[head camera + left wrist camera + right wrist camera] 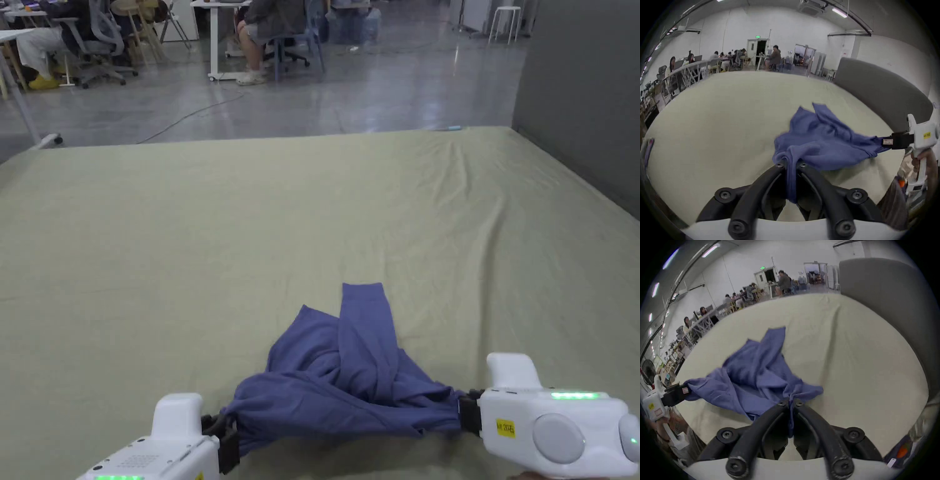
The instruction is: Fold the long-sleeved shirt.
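Your left gripper (791,164) and right gripper (790,403) are each clamped on the blue shirt (350,369), which lies bunched between them on the green sheet (250,219), sleeve pointing away from you.

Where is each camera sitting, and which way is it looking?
Head view: on the person's head, looking down across the green sheet at the blue shirt; left hand-held gripper and right hand-held gripper show.
Left gripper view: on the left hand-held gripper, facing the room; its jaws pinch the shirt.
Right gripper view: on the right hand-held gripper, facing likewise; its jaws pinch the shirt.
Shared: both gripper views show the shirt and the opposite gripper.
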`<action>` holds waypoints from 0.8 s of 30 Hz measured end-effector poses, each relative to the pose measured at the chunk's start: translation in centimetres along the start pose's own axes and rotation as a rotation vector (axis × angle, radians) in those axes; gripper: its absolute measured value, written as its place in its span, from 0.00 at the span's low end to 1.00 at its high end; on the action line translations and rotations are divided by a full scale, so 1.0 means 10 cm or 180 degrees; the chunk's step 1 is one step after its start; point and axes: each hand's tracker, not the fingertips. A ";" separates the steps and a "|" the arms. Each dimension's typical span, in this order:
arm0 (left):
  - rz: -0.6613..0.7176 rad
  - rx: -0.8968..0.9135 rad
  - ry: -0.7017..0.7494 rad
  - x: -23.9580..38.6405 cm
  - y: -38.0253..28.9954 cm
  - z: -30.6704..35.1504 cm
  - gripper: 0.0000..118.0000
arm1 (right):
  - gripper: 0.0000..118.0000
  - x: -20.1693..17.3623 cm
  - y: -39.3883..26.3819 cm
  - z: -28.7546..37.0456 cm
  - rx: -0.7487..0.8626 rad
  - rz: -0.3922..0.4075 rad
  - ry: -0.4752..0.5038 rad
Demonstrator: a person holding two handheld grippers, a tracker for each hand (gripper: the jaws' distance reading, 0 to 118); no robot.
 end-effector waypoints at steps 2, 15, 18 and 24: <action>0.0025 -0.0018 -0.0026 0.00 -0.16 0.02 0.02 | 0.00 -0.02 -0.14 -0.07 -0.0086 0.0087 -0.0009; 0.0508 0.0285 -0.0099 -0.06 0.08 0.72 0.80 | 0.62 0.08 -0.04 0.73 0.0385 -0.0205 -0.0070; 0.0468 0.0332 0.0046 -0.10 0.15 0.68 0.00 | 0.00 0.03 -0.04 0.69 0.0422 -0.0197 -0.0287; 0.0392 0.0236 -0.0061 -0.10 0.41 0.44 0.00 | 0.00 -0.05 -0.03 0.62 0.0353 -0.0120 0.0015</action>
